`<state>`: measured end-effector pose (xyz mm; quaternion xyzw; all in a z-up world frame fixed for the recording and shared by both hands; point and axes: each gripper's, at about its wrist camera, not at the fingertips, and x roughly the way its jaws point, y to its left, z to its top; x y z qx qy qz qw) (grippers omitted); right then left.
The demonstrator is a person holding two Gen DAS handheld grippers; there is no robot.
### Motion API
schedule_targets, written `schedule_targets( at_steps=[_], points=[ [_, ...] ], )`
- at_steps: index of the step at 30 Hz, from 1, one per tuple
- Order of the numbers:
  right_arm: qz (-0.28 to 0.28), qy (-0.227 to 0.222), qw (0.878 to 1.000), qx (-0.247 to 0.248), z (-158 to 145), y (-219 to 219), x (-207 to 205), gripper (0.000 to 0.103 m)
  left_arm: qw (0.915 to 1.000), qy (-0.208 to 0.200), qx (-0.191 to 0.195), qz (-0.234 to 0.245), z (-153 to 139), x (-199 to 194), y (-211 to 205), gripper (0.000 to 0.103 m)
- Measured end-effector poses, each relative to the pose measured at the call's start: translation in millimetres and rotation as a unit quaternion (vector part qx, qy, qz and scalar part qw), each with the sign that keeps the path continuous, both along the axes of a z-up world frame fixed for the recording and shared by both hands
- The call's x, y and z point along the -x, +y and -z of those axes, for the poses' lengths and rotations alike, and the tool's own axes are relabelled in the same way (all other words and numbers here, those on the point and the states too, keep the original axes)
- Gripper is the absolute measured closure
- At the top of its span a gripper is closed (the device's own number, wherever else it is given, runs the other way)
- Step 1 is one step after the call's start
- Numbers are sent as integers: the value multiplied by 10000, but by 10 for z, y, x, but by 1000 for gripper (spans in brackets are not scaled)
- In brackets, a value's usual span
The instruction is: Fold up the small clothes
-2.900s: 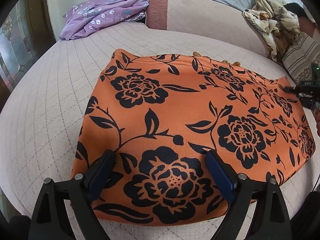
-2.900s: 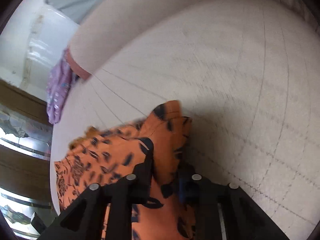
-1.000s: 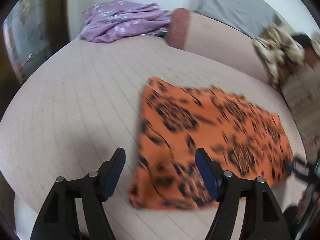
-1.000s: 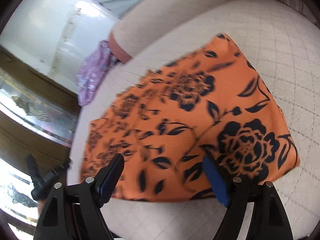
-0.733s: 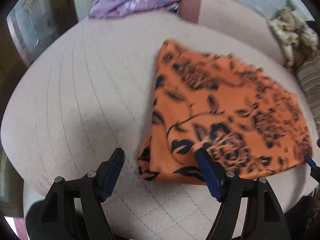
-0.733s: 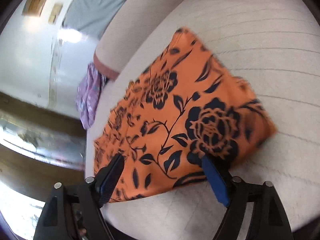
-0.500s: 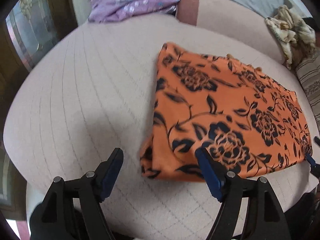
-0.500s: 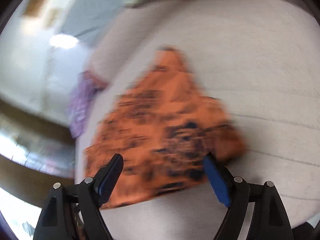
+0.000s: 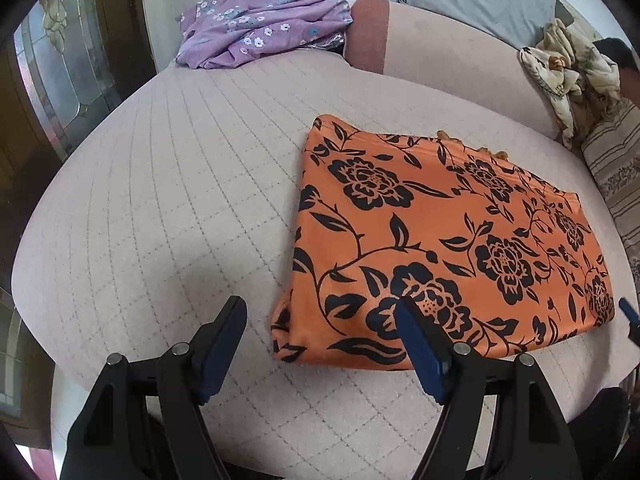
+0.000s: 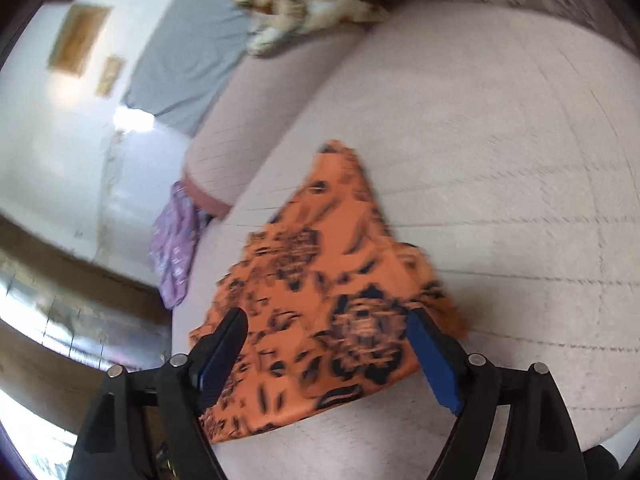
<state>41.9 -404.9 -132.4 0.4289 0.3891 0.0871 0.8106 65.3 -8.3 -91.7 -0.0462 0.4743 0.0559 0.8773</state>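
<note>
Orange floral garment (image 9: 440, 240) folded flat on quilted bed (image 9: 160, 208), ahead and right of left gripper (image 9: 320, 344), directly ahead of right gripper (image 10: 326, 354). Left gripper released, empty. Right gripper jaws opening, nothing between. Risk: pinching top layer only at near corner, dragging fold askew. Right view blurred; misjudged edge likely.

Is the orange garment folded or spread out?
Folded. The orange garment lies flat on the bed as a neat block, with doubled layers showing along its near-left edge.
</note>
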Motion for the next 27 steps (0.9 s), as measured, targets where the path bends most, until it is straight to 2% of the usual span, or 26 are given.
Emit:
schedule_targets(
  at_steps=[3,4,5,6,8,12,14,16,18,22,27],
  points=[
    [-379,-151,9991,102,-34,151,-78,17,10000,-23,55,-4,-12,-19,-14,26],
    [-396,-9,9991,129,66,181,-130,16,10000,-26,57,15,-18,-18,-23,26],
    [-294,392,9985,227,254,176,-182,16,10000,-28,36,27,-25,-12,-29,26],
    [-162,601,9980,99,391,148,-183,18,10000,-29,7,46,-24,-13,-31,26],
    [78,347,9994,-21,302,128,-75,18,10000,-70,-59,34,-41,8,-16,26],
    [-175,152,9991,351,87,264,-54,17,9999,-70,59,-64,-30,-9,25,26],
    [-265,186,9986,420,124,274,-93,17,9999,-62,66,-60,-20,-9,20,26],
    [-132,524,9982,273,338,206,-102,17,10000,-57,34,-19,-18,2,11,26],
    [12,348,9993,108,305,187,-49,17,10000,-83,-21,-28,-22,17,20,26],
    [-237,350,9978,503,274,298,-86,17,9998,-10,117,-128,15,5,64,26],
    [-74,349,9992,178,304,190,-28,17,9999,-66,65,-90,-16,30,52,26]
  ],
)
